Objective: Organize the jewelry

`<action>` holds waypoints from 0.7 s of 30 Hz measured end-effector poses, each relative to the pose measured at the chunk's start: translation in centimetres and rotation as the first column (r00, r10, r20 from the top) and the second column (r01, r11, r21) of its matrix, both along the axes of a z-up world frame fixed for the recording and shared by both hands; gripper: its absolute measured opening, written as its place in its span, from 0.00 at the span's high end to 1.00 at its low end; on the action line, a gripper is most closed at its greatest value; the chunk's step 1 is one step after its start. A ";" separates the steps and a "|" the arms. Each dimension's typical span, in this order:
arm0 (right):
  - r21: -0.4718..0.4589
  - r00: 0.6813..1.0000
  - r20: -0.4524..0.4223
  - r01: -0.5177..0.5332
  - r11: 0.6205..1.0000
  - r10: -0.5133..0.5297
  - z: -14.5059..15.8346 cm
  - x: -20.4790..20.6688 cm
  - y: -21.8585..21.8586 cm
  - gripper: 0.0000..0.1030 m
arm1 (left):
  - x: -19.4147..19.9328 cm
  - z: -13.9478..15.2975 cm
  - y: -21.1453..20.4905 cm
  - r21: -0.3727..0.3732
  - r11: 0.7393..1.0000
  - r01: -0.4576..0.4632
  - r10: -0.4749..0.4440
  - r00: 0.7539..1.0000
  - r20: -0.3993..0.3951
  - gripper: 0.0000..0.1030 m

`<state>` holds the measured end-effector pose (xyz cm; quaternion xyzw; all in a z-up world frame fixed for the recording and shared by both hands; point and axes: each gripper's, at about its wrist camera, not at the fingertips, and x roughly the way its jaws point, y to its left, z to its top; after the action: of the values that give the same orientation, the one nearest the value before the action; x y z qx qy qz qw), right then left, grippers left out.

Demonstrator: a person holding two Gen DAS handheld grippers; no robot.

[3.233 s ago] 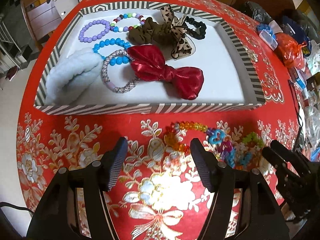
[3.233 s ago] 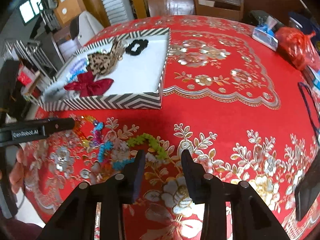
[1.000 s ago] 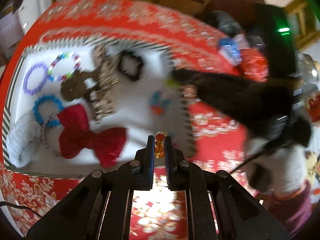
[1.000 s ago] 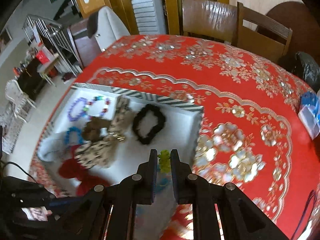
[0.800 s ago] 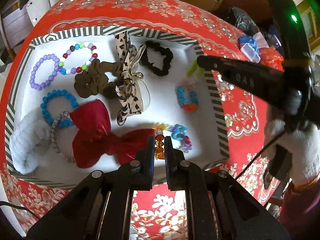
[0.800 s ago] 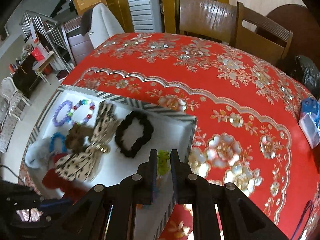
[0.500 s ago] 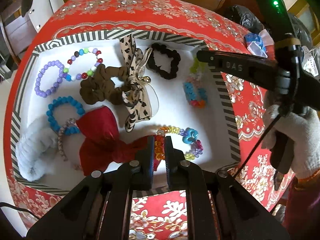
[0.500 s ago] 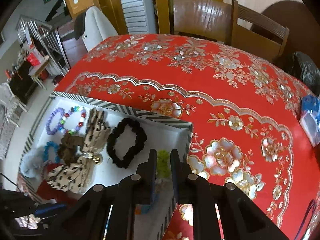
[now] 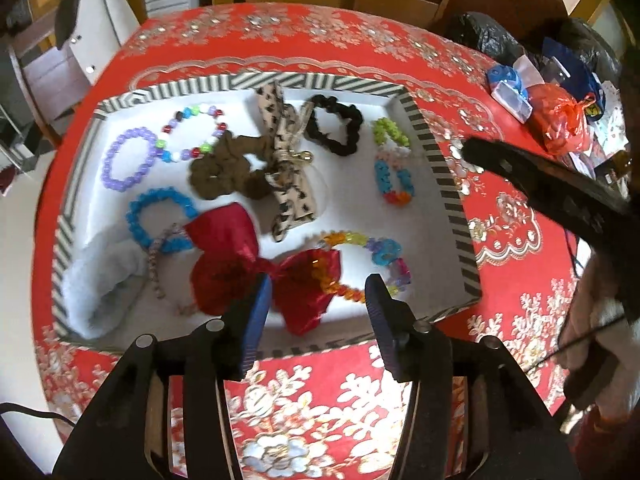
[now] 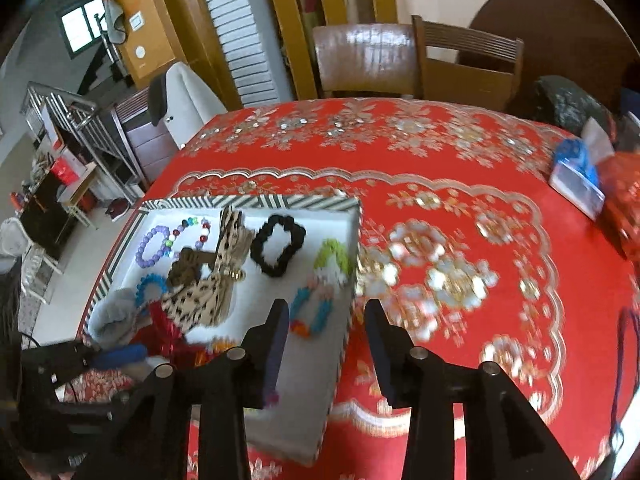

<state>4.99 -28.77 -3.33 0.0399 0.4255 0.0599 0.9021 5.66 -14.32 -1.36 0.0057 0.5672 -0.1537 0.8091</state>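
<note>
A white tray with a striped rim [image 9: 452,216] [image 10: 347,344] sits on the red tablecloth. Inside lie a multicolour bead bracelet [image 9: 362,266] partly on a red bow [image 9: 256,264], and a green-blue-orange bracelet [image 9: 392,168] [image 10: 320,280] at the tray's right side. My left gripper [image 9: 318,296] is open and empty just above the tray's near edge, over the bead bracelet. My right gripper [image 10: 326,326] is open and empty over the tray's right rim, and shows in the left wrist view [image 9: 520,172].
The tray also holds a purple bracelet [image 9: 128,160], blue bracelet [image 9: 160,216], brown scrunchie [image 9: 224,172], leopard bow [image 9: 288,168], black scrunchie [image 9: 334,128] and pale fluffy band [image 9: 100,284]. Bags and a blue pack [image 9: 508,88] lie far right. Chairs [image 10: 420,60] stand behind.
Both grippers have opened and let go of their bracelets, which now lie in the tray. Both have pulled back a little toward the tray's edges.
</note>
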 end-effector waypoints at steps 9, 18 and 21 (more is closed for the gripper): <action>0.029 0.999 0.011 0.049 0.998 -0.050 -0.5 -4.9 1.7 0.61 | -1.7 1.3 2.9 0.069 0.996 -0.051 0.044 0.995 0.092 0.53; 0.061 0.996 0.031 0.077 0.995 -0.079 -0.3 -8.0 3.6 0.51 | -3.4 2.5 5.9 0.097 0.989 -0.111 0.096 0.985 0.142 0.53; 0.059 0.996 0.041 0.080 0.995 -0.083 -0.2 -8.8 4.5 0.50 | -3.9 3.0 6.4 0.099 0.988 -0.121 0.104 0.982 0.157 0.53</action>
<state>-3.76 -24.26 -3.49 0.0819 0.4017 0.0362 0.9114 1.72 -7.88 1.65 0.0291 0.5113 -0.0758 0.8556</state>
